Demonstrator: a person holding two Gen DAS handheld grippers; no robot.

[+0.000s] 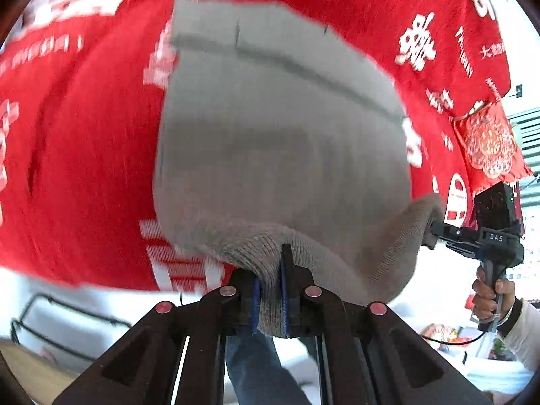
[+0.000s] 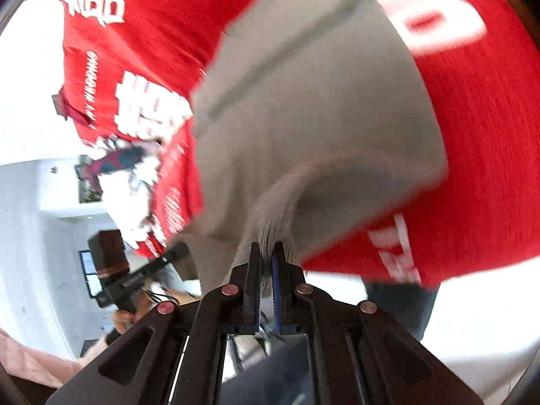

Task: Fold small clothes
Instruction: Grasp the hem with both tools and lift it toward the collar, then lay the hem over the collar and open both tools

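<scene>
A grey knit garment [image 1: 280, 141] lies on a red cloth [image 1: 84, 135] printed with white characters, its near edge lifted off the cloth. My left gripper [image 1: 271, 270] is shut on that near edge, with knit fabric bunched between the blue pads. Further right, my right gripper [image 1: 428, 236] pinches the garment's other near corner, a hand [image 1: 489, 300] on its handle. In the right wrist view the right gripper [image 2: 266, 253] is shut on a fold of the grey garment [image 2: 320, 118]. The left gripper [image 2: 179, 251] appears at the left, at the garment's edge. Both views are motion-blurred.
The red cloth [image 2: 489, 152] covers the whole work surface. A red patterned piece [image 1: 489, 141] lies at its right edge, and a multicoloured garment [image 2: 128, 168] at its left edge. A black wire rack [image 1: 50, 320] stands on the floor. The person's jeans [image 1: 256, 364] are directly below.
</scene>
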